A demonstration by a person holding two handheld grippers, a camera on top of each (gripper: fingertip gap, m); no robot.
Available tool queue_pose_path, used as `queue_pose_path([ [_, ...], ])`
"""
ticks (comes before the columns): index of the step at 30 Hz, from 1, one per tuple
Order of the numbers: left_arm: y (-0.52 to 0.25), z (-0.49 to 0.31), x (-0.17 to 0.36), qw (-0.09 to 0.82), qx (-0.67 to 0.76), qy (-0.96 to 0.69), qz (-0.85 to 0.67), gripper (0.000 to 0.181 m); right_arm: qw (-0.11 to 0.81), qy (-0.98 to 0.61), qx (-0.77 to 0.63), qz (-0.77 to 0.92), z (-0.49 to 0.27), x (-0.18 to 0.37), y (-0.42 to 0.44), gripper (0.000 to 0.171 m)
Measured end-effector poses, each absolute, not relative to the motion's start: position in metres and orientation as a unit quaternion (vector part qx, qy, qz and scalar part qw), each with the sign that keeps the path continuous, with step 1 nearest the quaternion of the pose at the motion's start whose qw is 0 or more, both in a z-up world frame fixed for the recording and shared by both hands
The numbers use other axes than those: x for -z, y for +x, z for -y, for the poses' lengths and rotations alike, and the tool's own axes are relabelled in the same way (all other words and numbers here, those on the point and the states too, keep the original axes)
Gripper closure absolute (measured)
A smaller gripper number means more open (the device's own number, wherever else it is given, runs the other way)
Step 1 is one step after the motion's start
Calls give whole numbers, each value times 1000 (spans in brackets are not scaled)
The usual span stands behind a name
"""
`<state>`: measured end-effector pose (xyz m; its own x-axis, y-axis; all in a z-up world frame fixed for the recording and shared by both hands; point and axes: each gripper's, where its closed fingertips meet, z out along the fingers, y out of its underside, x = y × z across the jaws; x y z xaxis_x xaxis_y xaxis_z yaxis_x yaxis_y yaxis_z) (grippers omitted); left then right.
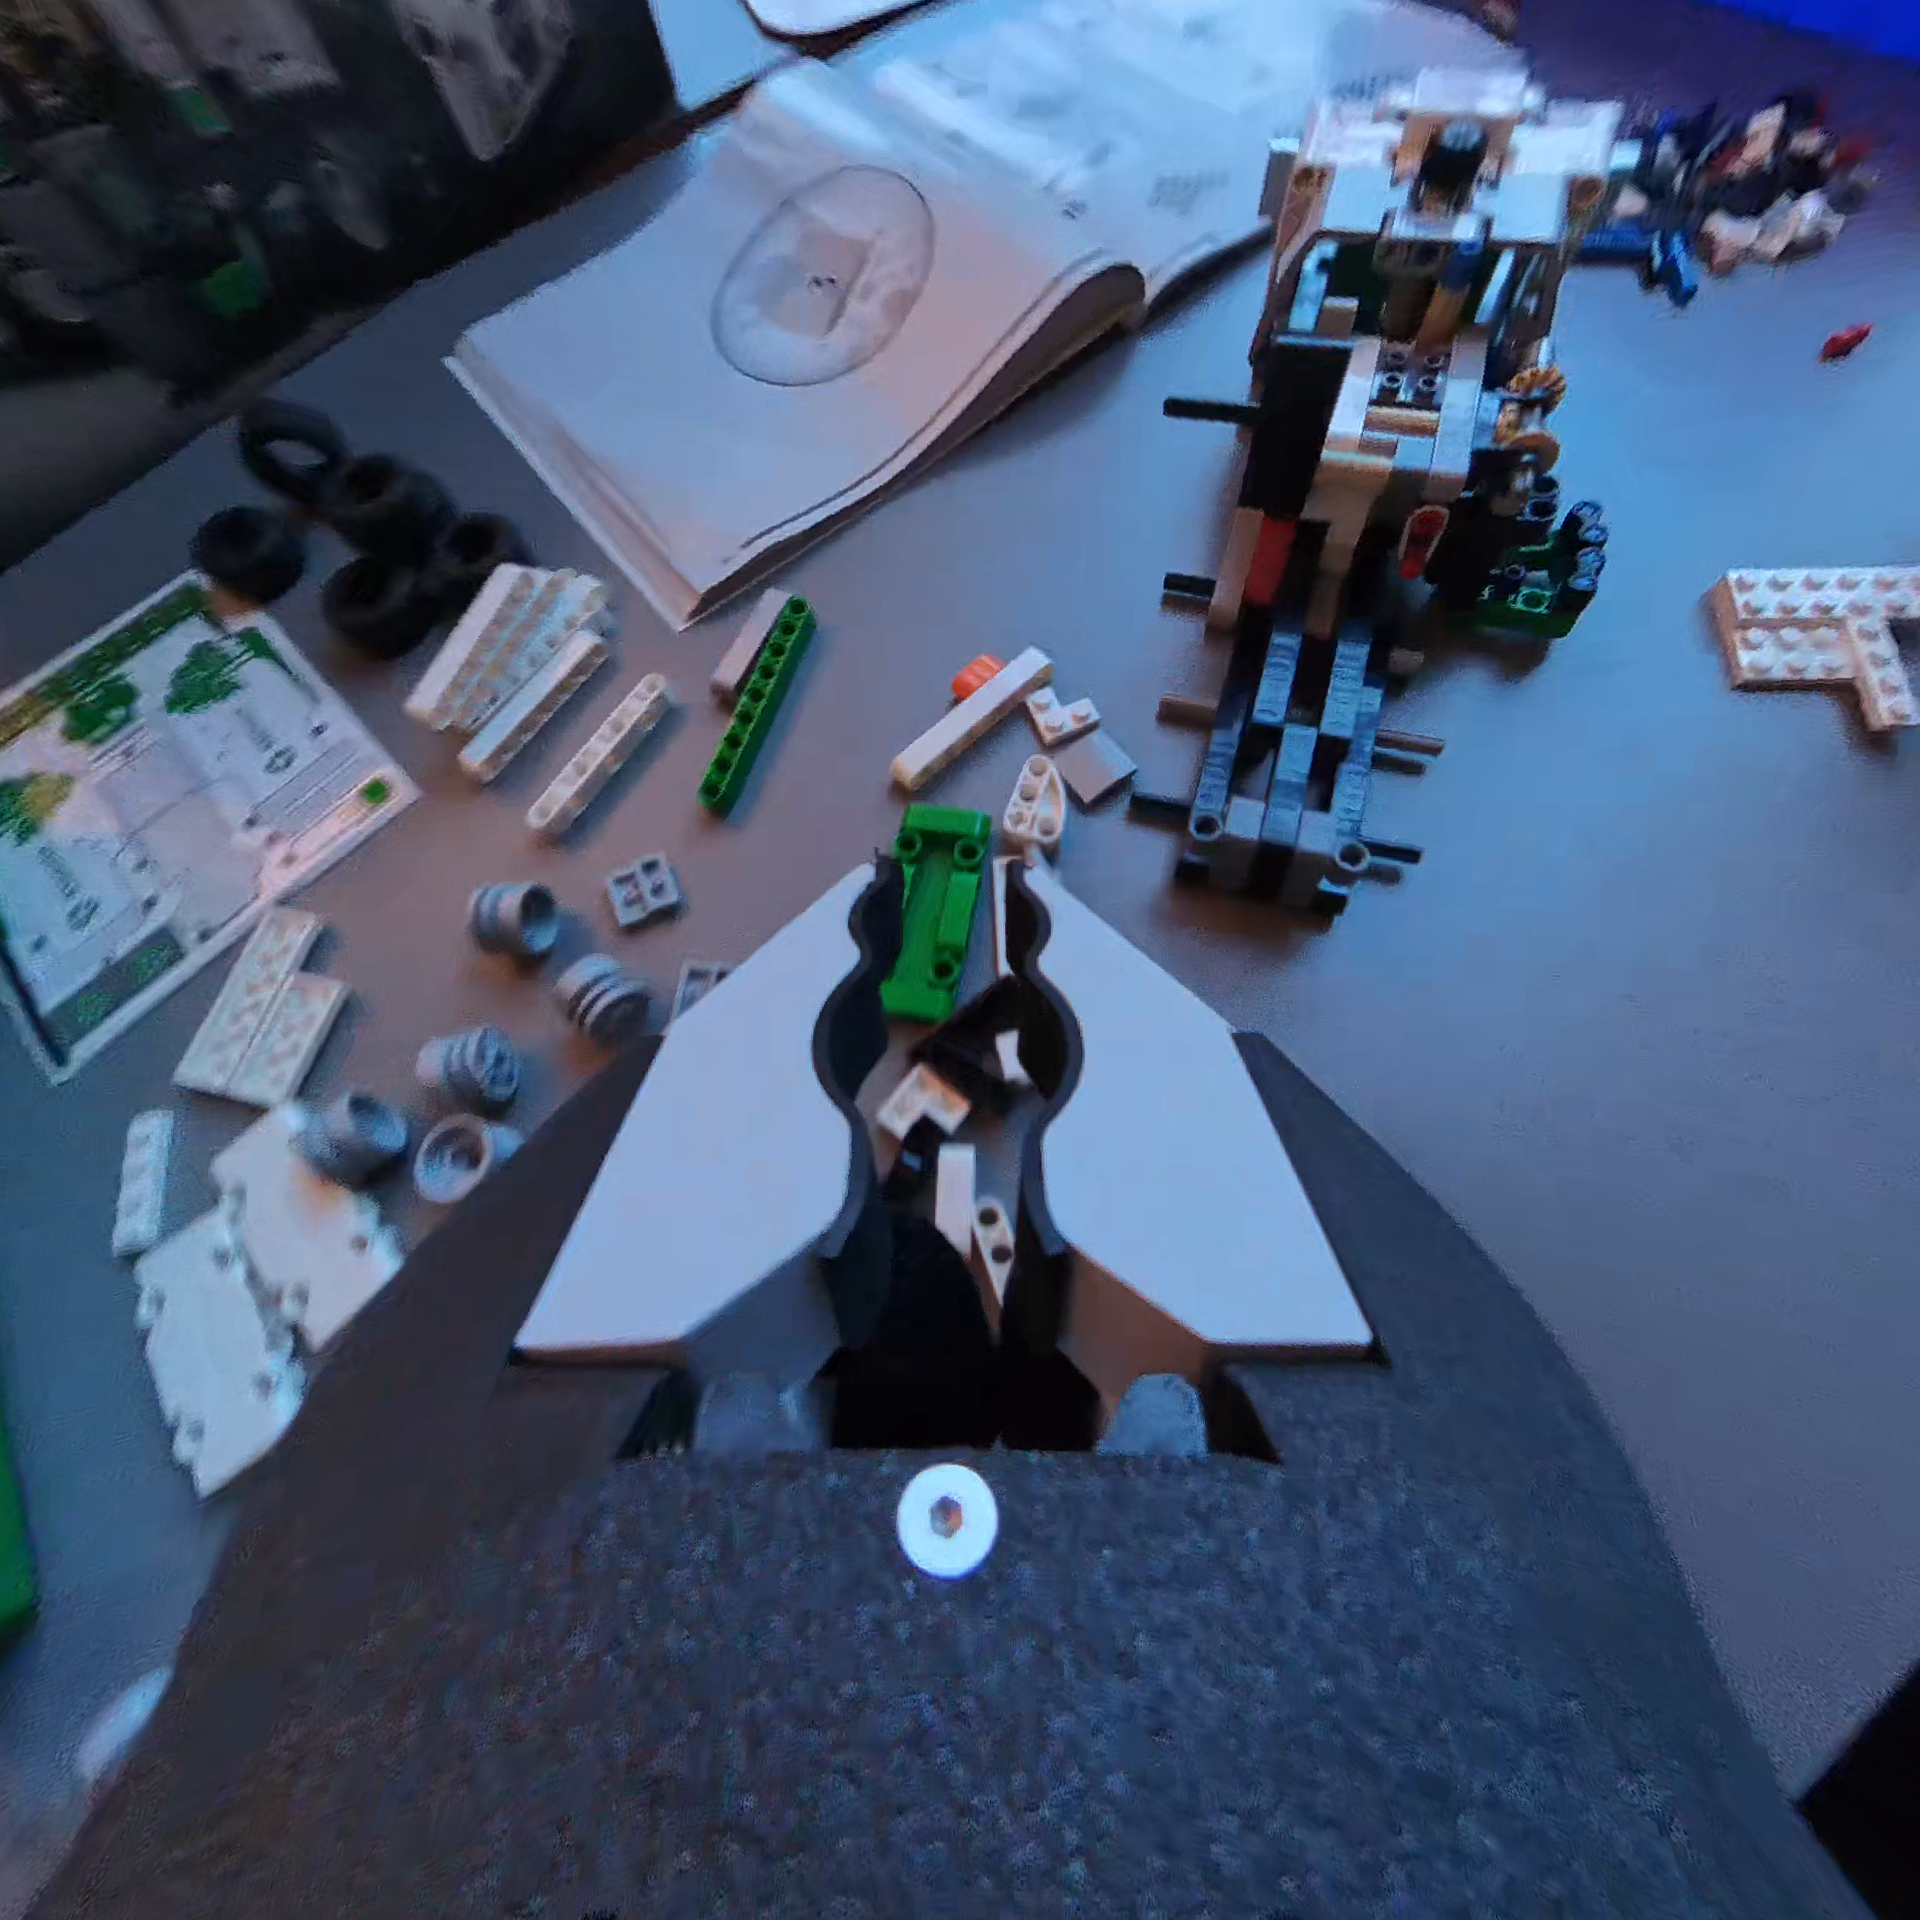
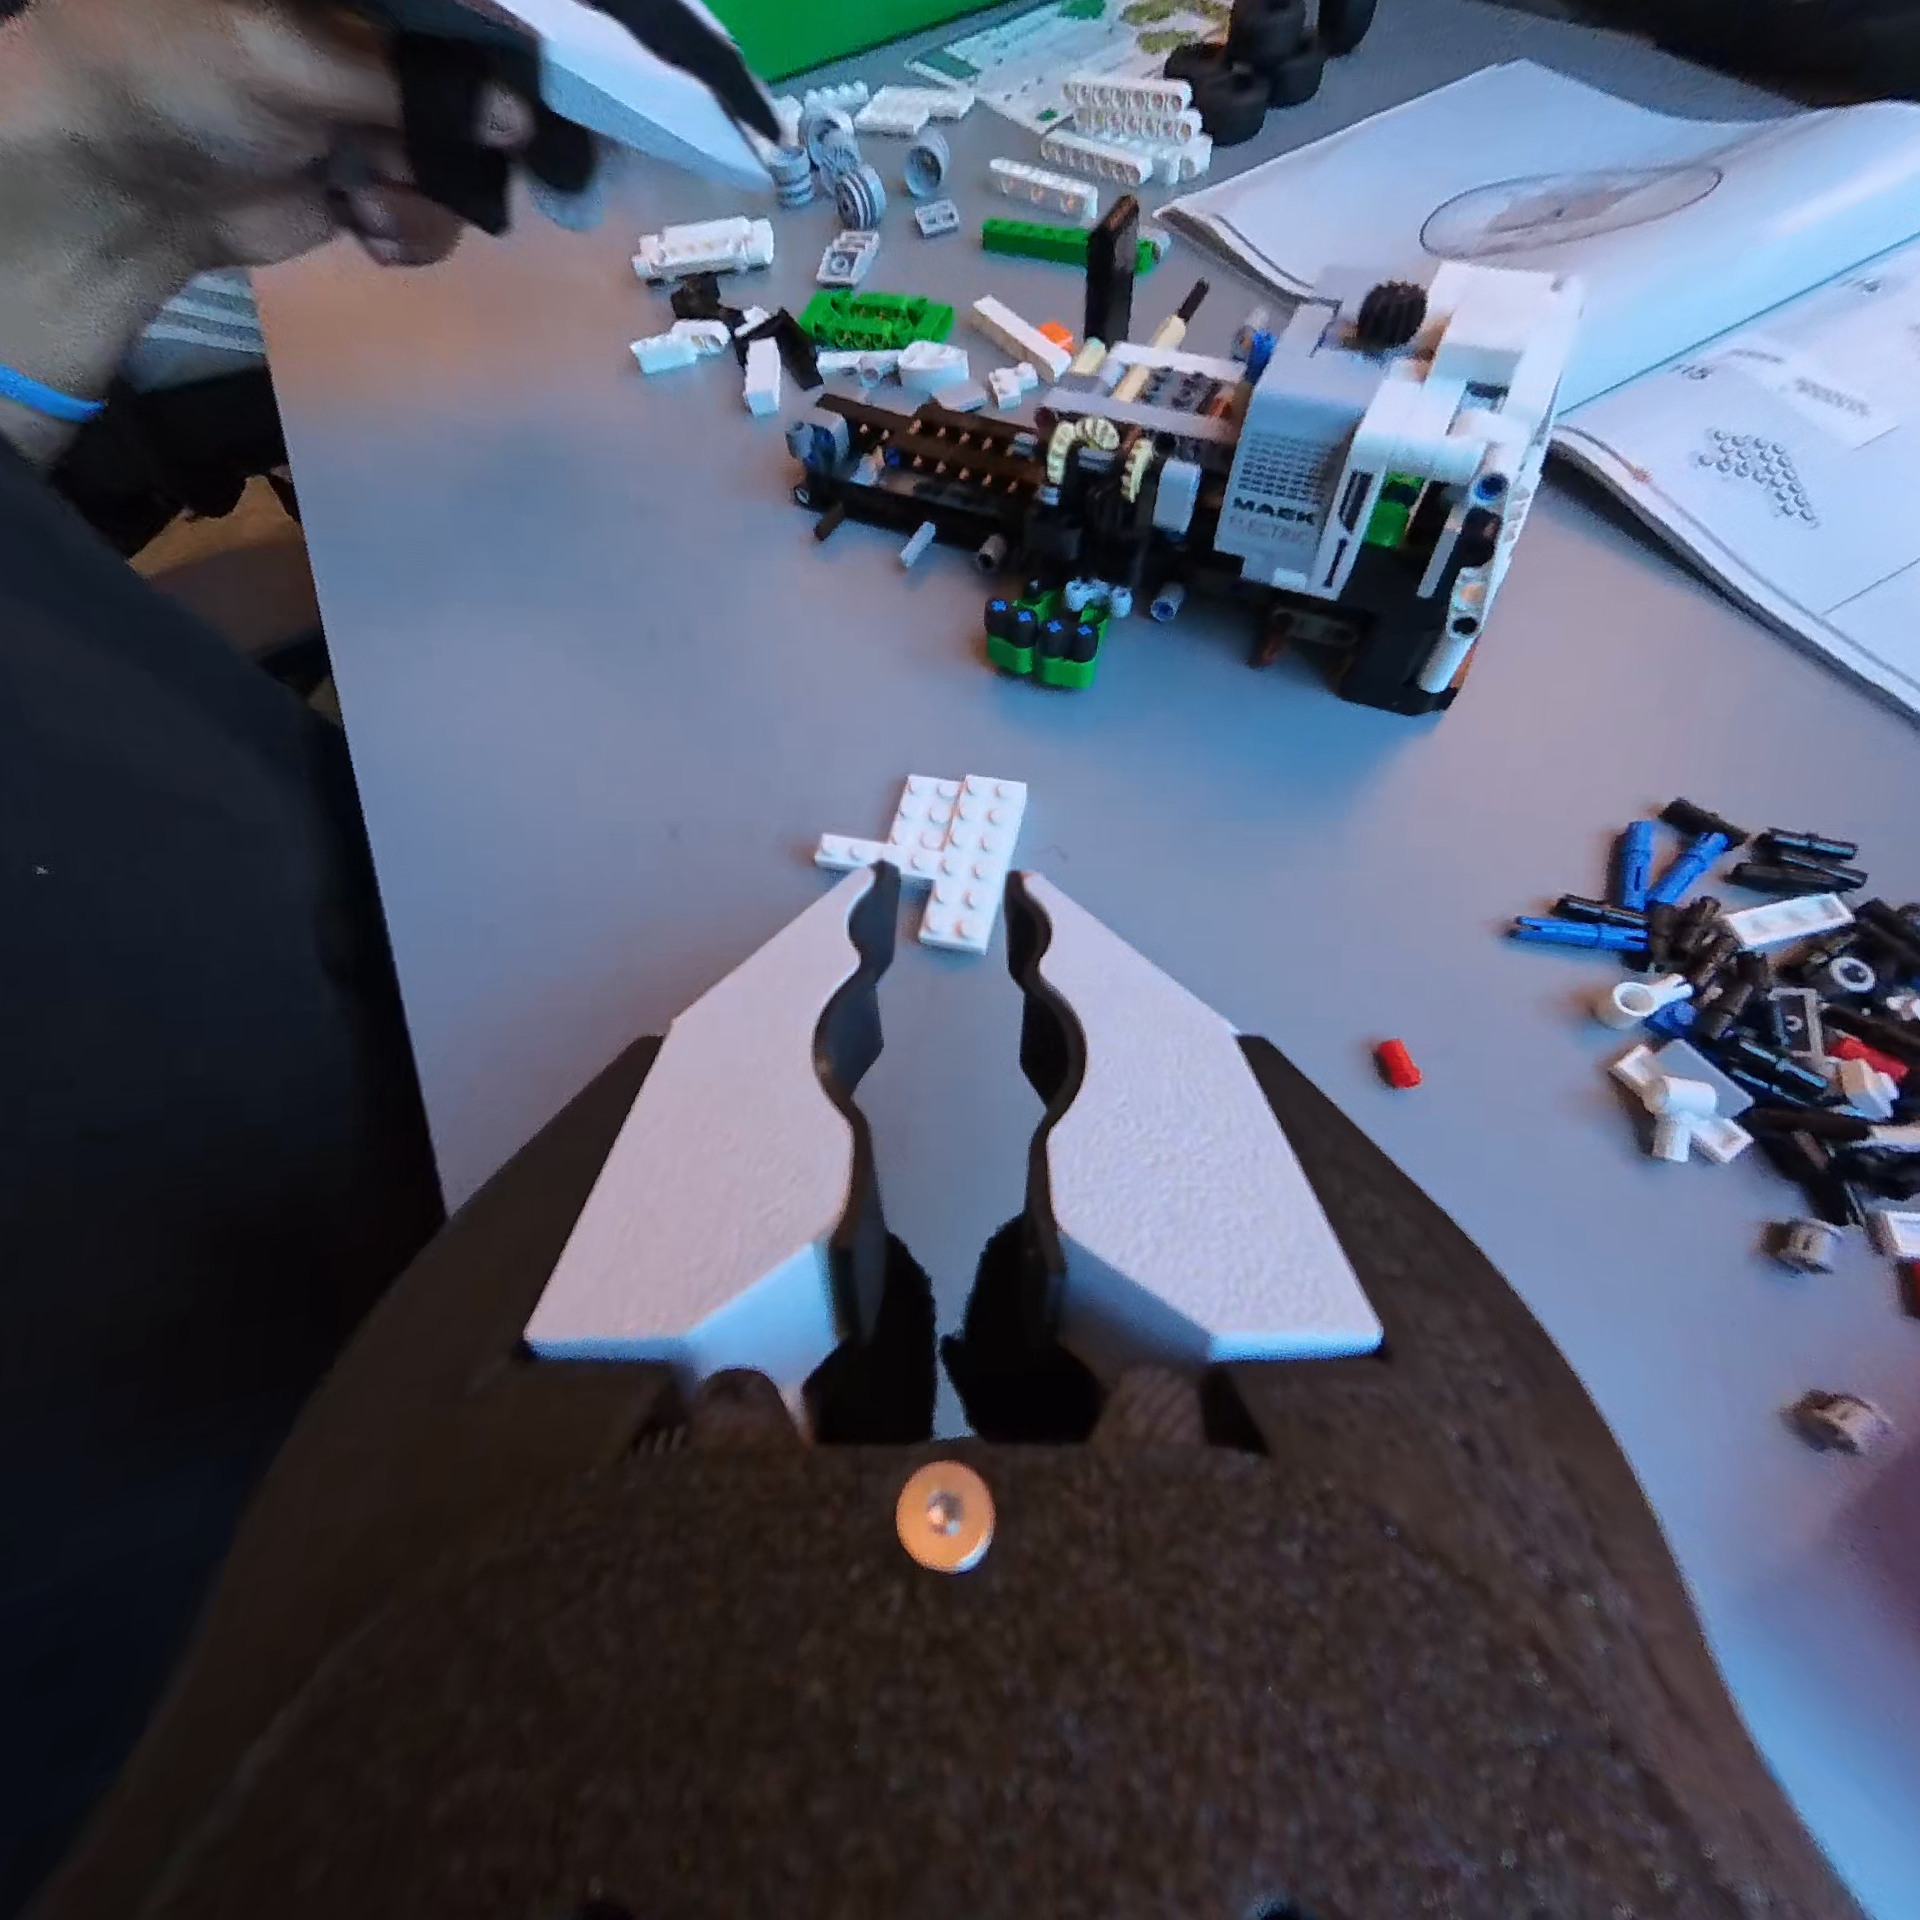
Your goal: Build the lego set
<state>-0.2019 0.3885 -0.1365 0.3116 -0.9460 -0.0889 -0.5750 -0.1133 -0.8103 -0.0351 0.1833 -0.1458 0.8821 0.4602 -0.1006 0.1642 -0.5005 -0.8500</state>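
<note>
Sorting seems to be the idea on this grey counter (image 2: 623, 675): white beams, grey wheel hubs and black tyres sit in their own little groups on one side, with a heap of small black and blue pins (image 2: 1766, 997) on the other, probably so parts are quick to find. The half-built white and black lego truck (image 2: 1299, 499) stands in the middle next to the open white instruction booklet (image 1: 790, 343), so I'd guess the steps get checked as it goes.

Left tool (image 1: 940, 883) hangs over the loose pieces with its tips apart, a bright green studded lego piece (image 1: 935, 914) showing in the gap; I can't tell if it's touching. Right tool (image 2: 943, 883) is apart too, holding nothing, tips just above a flat cluster of white lego plates (image 2: 966, 842).
</note>
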Motion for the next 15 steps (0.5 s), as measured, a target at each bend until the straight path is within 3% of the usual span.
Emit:
queue_pose_path([
  [6,-142,-385,162,282,258,-735,-560,155,469,-853,-144,178,-178,144,-41,152],
  [15,-123,-385,179,264,256,-770,-522,157,481,-854,-150,129,-169,144,-22,152],
])
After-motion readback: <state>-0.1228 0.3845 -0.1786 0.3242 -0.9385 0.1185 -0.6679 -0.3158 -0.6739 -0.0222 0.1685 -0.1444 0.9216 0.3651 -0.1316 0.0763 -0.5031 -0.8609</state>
